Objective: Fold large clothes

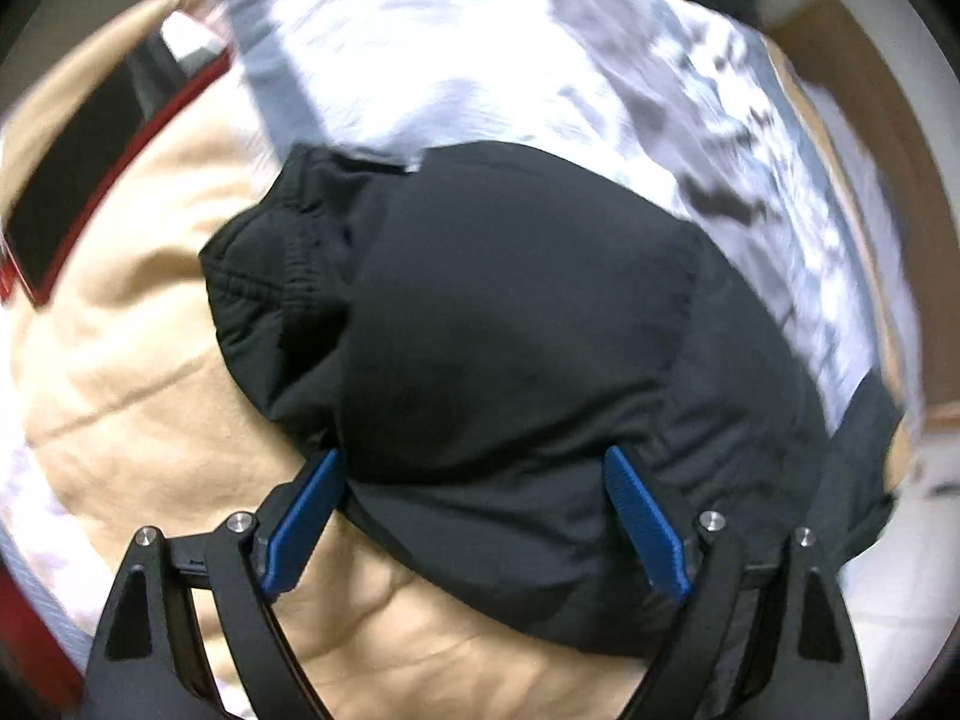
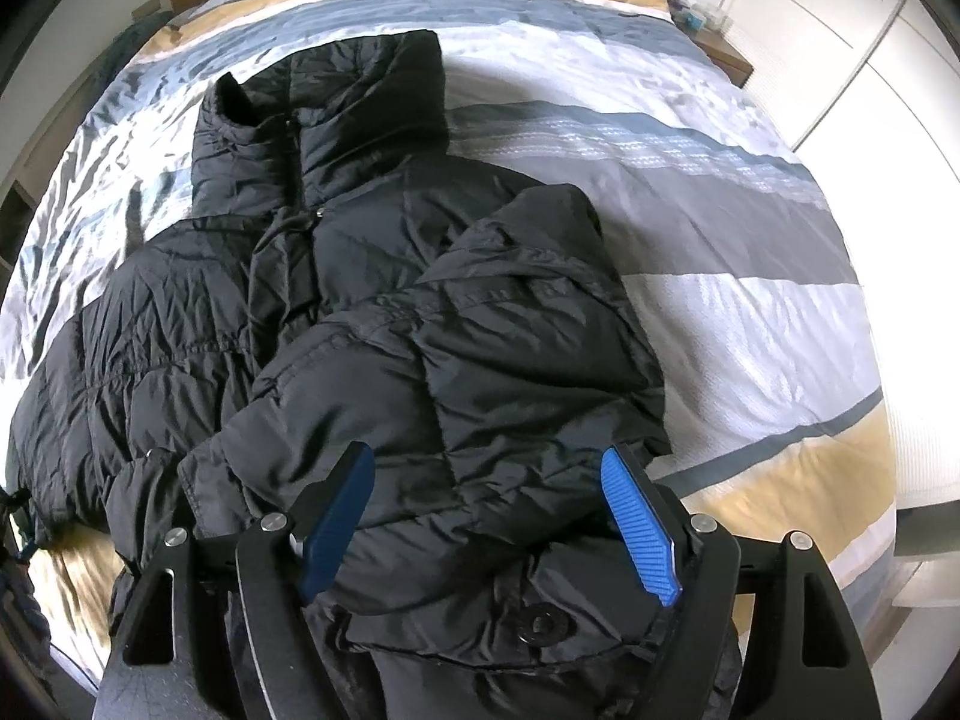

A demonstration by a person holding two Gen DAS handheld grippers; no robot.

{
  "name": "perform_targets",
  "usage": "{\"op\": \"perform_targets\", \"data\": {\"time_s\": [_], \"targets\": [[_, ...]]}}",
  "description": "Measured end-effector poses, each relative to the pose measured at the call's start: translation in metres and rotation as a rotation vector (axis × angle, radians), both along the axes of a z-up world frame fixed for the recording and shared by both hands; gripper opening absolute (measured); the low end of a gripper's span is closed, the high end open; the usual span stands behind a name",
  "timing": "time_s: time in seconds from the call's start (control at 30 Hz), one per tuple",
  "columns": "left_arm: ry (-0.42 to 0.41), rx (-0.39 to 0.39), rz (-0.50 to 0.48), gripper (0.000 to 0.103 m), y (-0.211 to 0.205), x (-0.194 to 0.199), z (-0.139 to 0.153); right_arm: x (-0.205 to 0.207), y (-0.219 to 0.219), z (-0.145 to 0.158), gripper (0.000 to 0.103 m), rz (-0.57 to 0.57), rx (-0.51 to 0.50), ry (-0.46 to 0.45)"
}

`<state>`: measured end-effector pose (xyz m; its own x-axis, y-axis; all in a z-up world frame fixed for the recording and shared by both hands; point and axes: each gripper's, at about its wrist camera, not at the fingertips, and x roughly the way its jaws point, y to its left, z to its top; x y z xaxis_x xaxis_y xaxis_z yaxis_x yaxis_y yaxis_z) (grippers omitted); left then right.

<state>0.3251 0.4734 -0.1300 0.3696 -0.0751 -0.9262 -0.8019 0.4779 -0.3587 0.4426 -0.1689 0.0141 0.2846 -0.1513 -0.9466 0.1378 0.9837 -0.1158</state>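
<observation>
Black puffer jacket (image 2: 336, 300) on striped duvet (image 2: 720, 240) | our left gripper (image 1: 474, 516) wide open, straddling its fabric | our right gripper (image 2: 486, 516) likewise spread, gripping nothing

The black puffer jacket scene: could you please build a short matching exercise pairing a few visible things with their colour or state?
Things:
1. puffer jacket
2. gripper pads
3. collar
4. right gripper

Descriptions:
A. open
B. blue
C. black, on the striped bedcover
D. at the jacket's far end, standing up

Pairs: 1-C, 2-B, 3-D, 4-A
</observation>
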Motion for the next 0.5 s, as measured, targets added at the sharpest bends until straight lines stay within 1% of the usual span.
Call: {"op": "perform_targets", "data": {"time_s": [0.1, 0.2, 0.27, 0.33, 0.37, 0.43, 0.5], "targets": [[-0.057, -0.057, 0.073, 0.088, 0.007, -0.011, -0.003, -0.002, -0.005, 0.002, 0.077, -0.007, -0.005, 0.001], [-0.115, -0.081, 0.124, 0.088, 0.01, -0.026, 0.0, -0.005, -0.012, 0.006, 0.078, -0.017, -0.01, -0.005], [-0.118, -0.082, 0.15, 0.088, 0.011, -0.037, 0.0, -0.006, -0.018, 0.009, 0.079, -0.03, -0.012, -0.009], [-0.086, -0.075, 0.179, 0.088, 0.013, -0.044, -0.006, -0.008, -0.023, 0.01, 0.079, -0.044, -0.012, -0.01], [-0.082, -0.087, 0.191, 0.088, 0.016, -0.046, -0.01, -0.009, -0.025, 0.009, 0.079, -0.049, -0.012, -0.01], [-0.098, -0.121, 0.219, 0.088, 0.022, -0.048, -0.019, -0.011, -0.027, 0.008, 0.079, -0.054, -0.012, -0.006], [-0.147, -0.145, 0.233, 0.088, 0.028, -0.044, -0.022, -0.012, -0.027, 0.006, 0.079, -0.05, -0.013, -0.001]]}}
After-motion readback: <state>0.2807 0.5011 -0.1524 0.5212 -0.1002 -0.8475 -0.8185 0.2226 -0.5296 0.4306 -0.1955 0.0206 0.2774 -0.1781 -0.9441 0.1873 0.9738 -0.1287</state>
